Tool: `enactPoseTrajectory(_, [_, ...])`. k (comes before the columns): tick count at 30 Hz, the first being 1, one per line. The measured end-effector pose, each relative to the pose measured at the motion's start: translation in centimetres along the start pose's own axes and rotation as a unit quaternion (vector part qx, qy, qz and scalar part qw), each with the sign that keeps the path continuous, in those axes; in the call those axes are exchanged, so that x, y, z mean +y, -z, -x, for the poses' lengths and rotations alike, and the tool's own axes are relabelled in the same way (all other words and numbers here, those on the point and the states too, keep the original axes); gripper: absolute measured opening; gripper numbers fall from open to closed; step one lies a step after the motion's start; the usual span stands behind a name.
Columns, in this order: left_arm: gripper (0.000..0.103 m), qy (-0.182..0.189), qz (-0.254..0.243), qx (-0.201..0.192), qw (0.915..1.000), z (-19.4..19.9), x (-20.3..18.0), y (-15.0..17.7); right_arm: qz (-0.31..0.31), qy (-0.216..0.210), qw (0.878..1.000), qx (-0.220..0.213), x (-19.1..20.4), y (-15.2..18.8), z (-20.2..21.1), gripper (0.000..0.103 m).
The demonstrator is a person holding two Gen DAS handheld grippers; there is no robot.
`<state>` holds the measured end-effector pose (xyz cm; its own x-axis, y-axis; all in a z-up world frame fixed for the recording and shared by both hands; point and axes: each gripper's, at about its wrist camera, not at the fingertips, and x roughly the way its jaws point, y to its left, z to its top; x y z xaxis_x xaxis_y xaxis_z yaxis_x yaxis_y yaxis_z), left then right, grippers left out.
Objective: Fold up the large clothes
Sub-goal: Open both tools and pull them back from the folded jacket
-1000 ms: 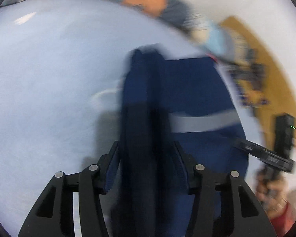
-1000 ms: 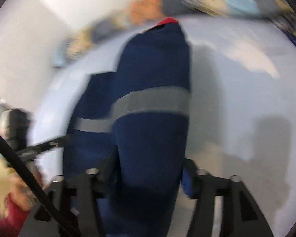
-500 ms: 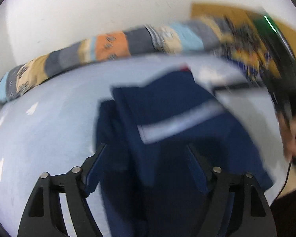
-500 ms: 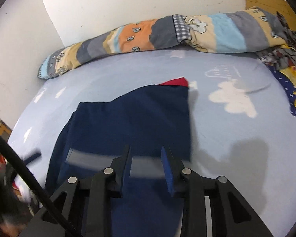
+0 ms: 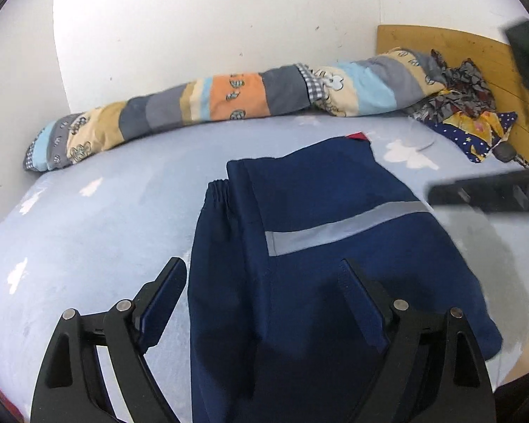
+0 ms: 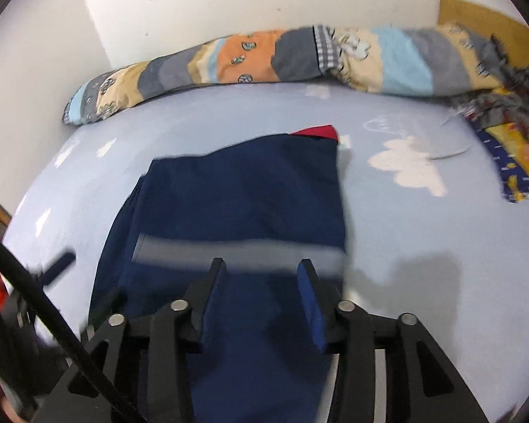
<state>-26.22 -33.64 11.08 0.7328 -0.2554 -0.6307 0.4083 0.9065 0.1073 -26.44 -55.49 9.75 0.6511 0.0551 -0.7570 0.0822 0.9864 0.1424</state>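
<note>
No text, label, brand or number can be read anywhere.

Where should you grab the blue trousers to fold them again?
Probably the far edge of the navy trousers, near the red tab, coming from above. They lie flat, already folded, so pinching that free edge lets it be drawn toward the near end.

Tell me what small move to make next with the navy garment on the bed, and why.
Probably draw both grippers back clear of the navy garment. It lies folded on the blue sheet, grey stripe on top. The left gripper and right gripper are opening, pressing on nothing. Then you can judge whether another fold is needed.
</note>
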Motion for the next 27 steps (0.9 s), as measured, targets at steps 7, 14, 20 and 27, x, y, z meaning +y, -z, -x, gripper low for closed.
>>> enactPoseTrajectory(7, [0.089,-0.011,0.0,0.015,0.9998,3.4,-1.9,5.8,-0.062,-0.036,0.997,0.001,0.0,9.7,3.6,0.048])
enactPoseTrajectory(14, [0.091,-0.013,-0.009,0.046,0.9988,2.0,-2.3,9.5,-0.013,0.023,0.999,0.037,2.1,12.2,0.7,0.049])
enactPoseTrajectory(20, [0.091,-0.025,0.028,0.034,0.9987,3.5,-0.3,9.9,0.021,0.061,0.998,0.01,3.7,12.7,1.6,0.054])
enactPoseTrajectory(27, [0.091,-0.041,0.039,0.011,0.9983,5.5,0.3,9.7,0.009,0.067,0.997,-0.031,4.5,14.1,4.3,0.07])
